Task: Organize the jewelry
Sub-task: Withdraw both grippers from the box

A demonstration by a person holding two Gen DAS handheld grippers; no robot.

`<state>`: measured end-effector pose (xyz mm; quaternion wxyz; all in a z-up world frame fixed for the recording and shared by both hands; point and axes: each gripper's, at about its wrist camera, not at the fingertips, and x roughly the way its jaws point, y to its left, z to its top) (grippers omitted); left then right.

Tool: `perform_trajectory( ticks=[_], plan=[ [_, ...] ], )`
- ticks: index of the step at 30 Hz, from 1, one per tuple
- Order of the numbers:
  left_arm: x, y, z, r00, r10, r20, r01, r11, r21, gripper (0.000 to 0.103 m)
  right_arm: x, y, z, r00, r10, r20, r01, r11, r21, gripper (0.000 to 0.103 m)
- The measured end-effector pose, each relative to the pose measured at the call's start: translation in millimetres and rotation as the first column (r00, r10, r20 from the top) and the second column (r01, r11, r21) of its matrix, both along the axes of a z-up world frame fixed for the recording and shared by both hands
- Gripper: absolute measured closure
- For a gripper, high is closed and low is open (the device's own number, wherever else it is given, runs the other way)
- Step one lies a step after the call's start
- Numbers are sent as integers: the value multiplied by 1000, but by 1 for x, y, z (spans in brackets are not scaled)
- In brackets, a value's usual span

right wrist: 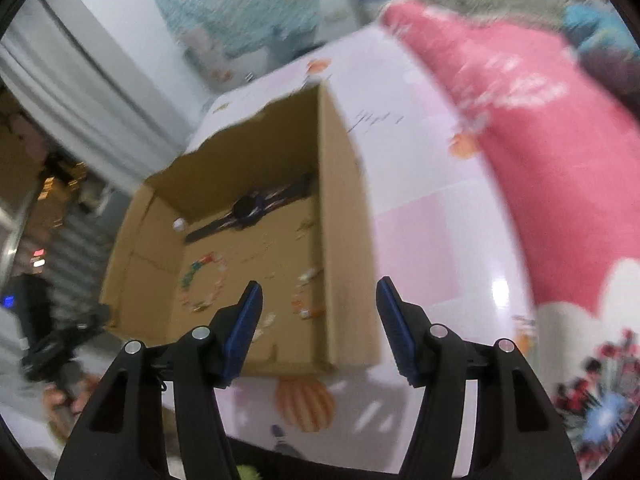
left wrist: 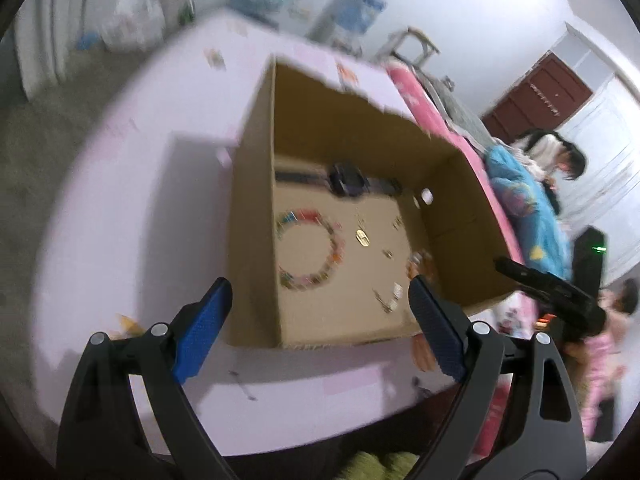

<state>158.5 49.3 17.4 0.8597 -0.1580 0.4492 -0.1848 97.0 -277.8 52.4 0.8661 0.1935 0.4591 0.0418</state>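
Ahead of both tools sits an open cardboard box [left wrist: 256, 208], resting on a pale pink tabletop [left wrist: 132, 208], and the jewelry lies spread on its floor. Just beyond the left tool [left wrist: 318, 300], whose fingers stand wide apart and hold nothing, a beaded bracelet [left wrist: 308, 250] lies flat in a ring, probably so because it was laid down gently and not dropped. Farther from this tool, against the back wall, a dark watch [left wrist: 347, 179] is stretched out with its strap straight. Between them a small gold piece [left wrist: 362, 238] shines, and some tiny pieces, perhaps earrings, lie near the right fingertip; they are too blurred to name. The right tool [right wrist: 318, 292] is also wide open and empty, and it hovers over the near right wall of the box. From this view the watch [right wrist: 246, 208] is far ahead and the bracelet [right wrist: 202, 284] is ahead to the left of the tool. I judge the items are kept apart so each can be taken alone. Whether they are already sorted or still waiting inside the box, these views cannot settle.
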Motion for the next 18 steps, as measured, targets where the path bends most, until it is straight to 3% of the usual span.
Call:
perform_trajectory(
  ticks=[2, 5, 7, 9, 13, 18],
  plan=[
    [-19, -1, 17, 994, 43, 101, -52, 995, 89, 14, -25, 5, 14, 997, -35, 69, 38, 999, -39, 44],
    [-48, -11, 39, 968, 98, 233, -147, 968, 202, 8, -58, 19, 31, 987, -51, 153, 67, 993, -99, 32],
    [-61, -18, 47, 955, 108, 277, -180, 951, 252, 8, -73, 32, 40, 980, -41, 195, 72, 985, -155, 24],
    [-75, -29, 53, 946, 110, 303, -201, 936, 288, 8, -86, 49, 42, 976, 0, 218, 49, 975, -215, 14],
    [-93, -46, 57, 943, 58, 327, -169, 931, 322, 8, -96, 70, 29, 982, 58, 177, -12, 968, -250, 12],
    [-108, -66, 50, 943, 41, 331, -186, 890, 417, 8, -100, 83, 14, 992, 47, 119, -13, 961, -275, 10]
  ],
)
